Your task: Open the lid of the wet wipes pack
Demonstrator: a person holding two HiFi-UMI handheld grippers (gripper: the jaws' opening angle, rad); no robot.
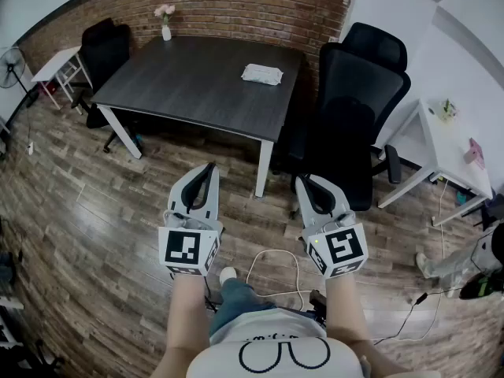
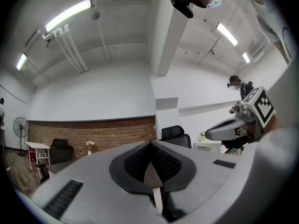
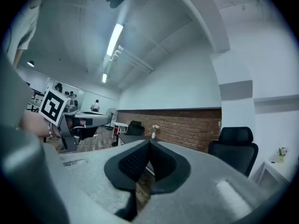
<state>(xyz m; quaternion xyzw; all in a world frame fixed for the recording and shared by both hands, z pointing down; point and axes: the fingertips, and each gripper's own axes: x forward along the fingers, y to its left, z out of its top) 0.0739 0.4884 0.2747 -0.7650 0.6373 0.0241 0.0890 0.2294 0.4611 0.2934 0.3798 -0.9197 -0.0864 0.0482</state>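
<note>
The white, soft, flat wet wipes pack lies on the dark grey rectangular table, close to its right edge and nearer the far right corner than the near one. Nothing touches the pack, and its lid cannot be made out from here. A small white vase with pale flowers stands at the table's far left corner. A black high-backed office chair stands just beside the right edge, and a second black chair stands off the left edge. Well short of the table's near edge, over the brown wooden plank floor, the left gripper and the right gripper are held side by side, pointing toward the table. On each, the fingers are pressed together at the tips with nothing between them.
</note>
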